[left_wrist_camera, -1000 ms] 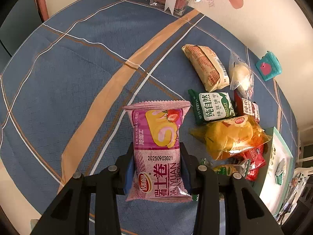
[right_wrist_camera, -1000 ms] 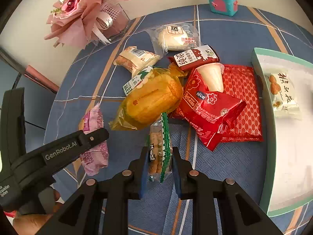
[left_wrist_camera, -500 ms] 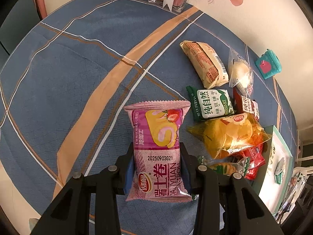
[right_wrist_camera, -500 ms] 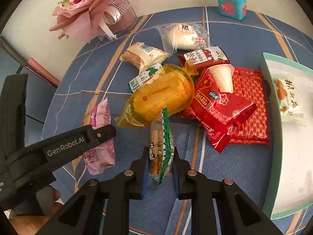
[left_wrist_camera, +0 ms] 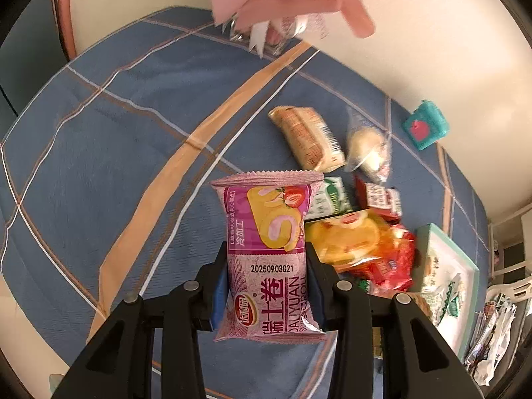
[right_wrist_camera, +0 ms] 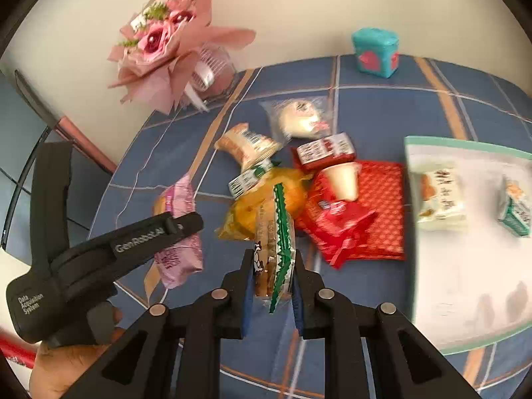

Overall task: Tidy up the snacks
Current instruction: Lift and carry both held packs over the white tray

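Note:
A pink Swiss roll packet (left_wrist_camera: 269, 252) stands upright in my left gripper (left_wrist_camera: 267, 286), which is shut on its lower half and holds it clear of the blue checked tablecloth. The right wrist view shows that packet (right_wrist_camera: 179, 232) side-on, with the left gripper's body in front of it. My right gripper (right_wrist_camera: 273, 286) is shut on a clear biscuit packet with a green zigzag seam (right_wrist_camera: 274, 242), lifted above the snack pile. The pile holds a yellow bag (right_wrist_camera: 262, 209), red packets (right_wrist_camera: 349, 212) and a green-and-white packet (right_wrist_camera: 249, 179). The white tray (right_wrist_camera: 465, 286) holds two small packets.
A pink bouquet (right_wrist_camera: 163, 50) stands at the table's far edge, against the wall. A teal box (right_wrist_camera: 375, 53) sits far right of it. A wrapped bun (right_wrist_camera: 299, 119) and a beige cake packet (right_wrist_camera: 246, 146) lie behind the pile. A hand (right_wrist_camera: 66, 362) grips the left tool.
Both grippers have risen with their packets, so the table and pile look further off. The biscuit packet has come up off the cloth. The bouquet and more of the tray have entered view.

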Motion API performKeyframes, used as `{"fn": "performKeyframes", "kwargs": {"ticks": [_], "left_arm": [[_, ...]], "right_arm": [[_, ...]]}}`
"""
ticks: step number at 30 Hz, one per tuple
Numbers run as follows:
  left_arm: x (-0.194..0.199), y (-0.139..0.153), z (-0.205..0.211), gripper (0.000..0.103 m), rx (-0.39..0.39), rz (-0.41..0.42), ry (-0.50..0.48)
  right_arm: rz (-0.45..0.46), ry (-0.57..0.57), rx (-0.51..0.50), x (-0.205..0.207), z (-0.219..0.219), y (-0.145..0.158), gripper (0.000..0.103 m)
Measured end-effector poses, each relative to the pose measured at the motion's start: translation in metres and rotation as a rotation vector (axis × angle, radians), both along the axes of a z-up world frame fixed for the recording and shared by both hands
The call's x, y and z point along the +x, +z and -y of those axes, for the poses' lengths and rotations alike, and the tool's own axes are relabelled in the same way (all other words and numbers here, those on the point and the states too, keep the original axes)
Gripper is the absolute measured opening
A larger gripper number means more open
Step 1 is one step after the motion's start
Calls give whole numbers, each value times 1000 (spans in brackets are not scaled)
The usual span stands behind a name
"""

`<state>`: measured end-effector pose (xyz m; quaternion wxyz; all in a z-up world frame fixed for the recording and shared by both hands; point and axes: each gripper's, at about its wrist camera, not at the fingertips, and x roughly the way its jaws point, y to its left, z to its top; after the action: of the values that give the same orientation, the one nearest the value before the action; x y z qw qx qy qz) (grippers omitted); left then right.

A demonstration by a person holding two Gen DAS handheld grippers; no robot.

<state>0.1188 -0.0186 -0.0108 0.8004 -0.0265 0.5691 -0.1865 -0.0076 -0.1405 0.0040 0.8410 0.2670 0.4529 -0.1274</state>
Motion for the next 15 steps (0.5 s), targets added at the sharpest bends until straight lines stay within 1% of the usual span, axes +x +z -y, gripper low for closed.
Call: {"fn": "performKeyframes", "kwargs": {"ticks": [5,8,12,15], "left_arm": [[-12,15,8,42,-24,27,-16],[-23,20,23,42,-31,40,-41],[-41,23,46,42,-24,57,-94],[-57,24,65,42,-12,65,-142]], "right_arm": [[9,-40,-21,-21,23,14,21],[4,-80,-28,-36,42,18,21],[-17,-143,-29,-57,67,19,21],[-44,-212,-30,-76,92,16,21]]}}
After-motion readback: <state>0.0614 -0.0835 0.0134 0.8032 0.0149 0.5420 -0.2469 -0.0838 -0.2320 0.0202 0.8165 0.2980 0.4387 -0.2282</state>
